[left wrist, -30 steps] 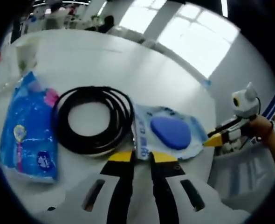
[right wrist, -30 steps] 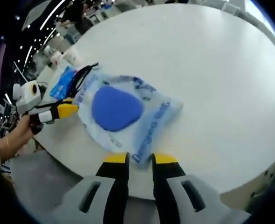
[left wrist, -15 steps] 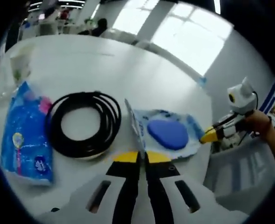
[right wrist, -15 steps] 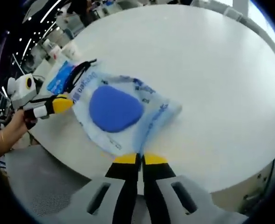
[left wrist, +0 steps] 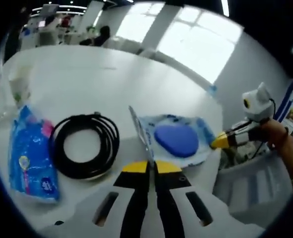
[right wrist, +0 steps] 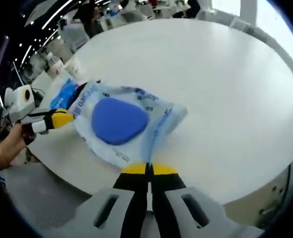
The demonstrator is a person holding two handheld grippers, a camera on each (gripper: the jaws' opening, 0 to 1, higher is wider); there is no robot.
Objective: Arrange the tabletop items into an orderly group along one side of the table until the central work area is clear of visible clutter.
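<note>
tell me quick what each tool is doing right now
Left tool: closed on one edge of the clear pouch.
Right tool: closed on the opposite edge of it.

A round white table carried a coiled black cable near its edge. Just left of the cable lay a flat blue printed plastic packet, and to the cable's right sat a clear plastic pouch holding a blue rounded pad, partly lifted.
</note>
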